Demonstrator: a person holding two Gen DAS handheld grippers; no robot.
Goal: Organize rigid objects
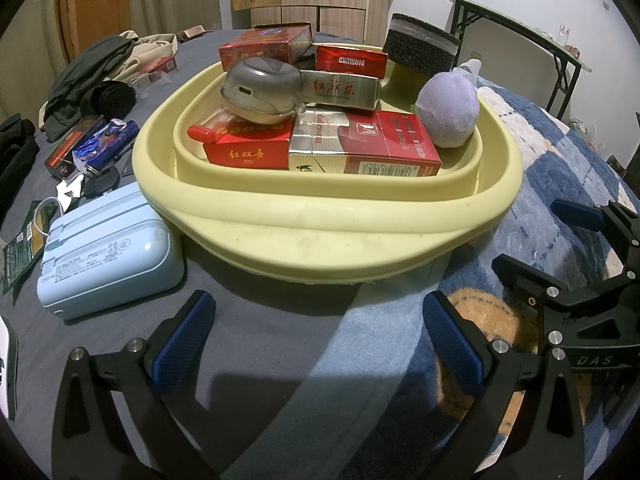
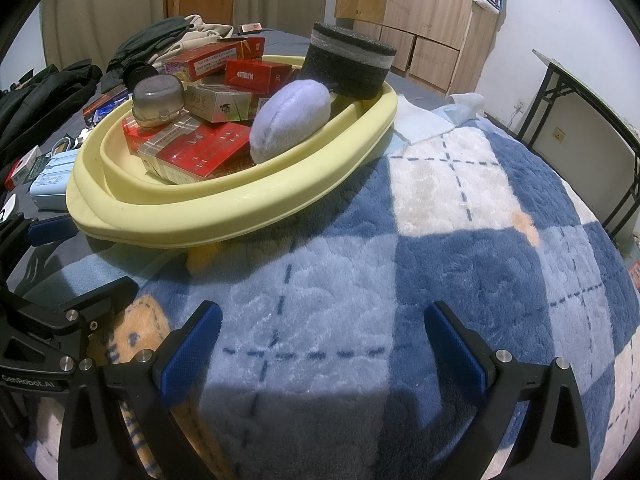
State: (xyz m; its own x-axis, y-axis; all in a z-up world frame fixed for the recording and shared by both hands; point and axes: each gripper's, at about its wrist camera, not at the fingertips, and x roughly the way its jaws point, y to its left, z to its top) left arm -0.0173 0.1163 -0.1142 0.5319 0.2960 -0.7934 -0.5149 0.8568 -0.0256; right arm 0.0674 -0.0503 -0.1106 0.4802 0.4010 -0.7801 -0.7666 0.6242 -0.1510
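Observation:
A pale yellow basin [image 1: 320, 236] [image 2: 224, 220] sits on the bed. It holds several red cigarette boxes [image 1: 360, 148] [image 2: 200, 152], a grey earbud case [image 1: 262, 90] [image 2: 158, 98], a purple plush ball [image 1: 448, 110] [image 2: 290, 120] and a dark foam block [image 1: 420, 46] [image 2: 348, 60] at its far rim. A light blue power bank [image 1: 108, 256] [image 2: 50, 180] lies left of the basin. My left gripper [image 1: 320, 344] is open and empty, just short of the basin's near rim. My right gripper [image 2: 322, 344] is open and empty over the blanket, right of the basin.
A blue and white checked blanket [image 2: 460, 240] covers the right side of the bed. Loose boxes and wrappers [image 1: 88, 148], keys and dark clothes [image 1: 92, 76] lie at the left. A black-legged table [image 2: 592, 112] stands at the right. Wooden cabinets [image 2: 420, 12] stand behind.

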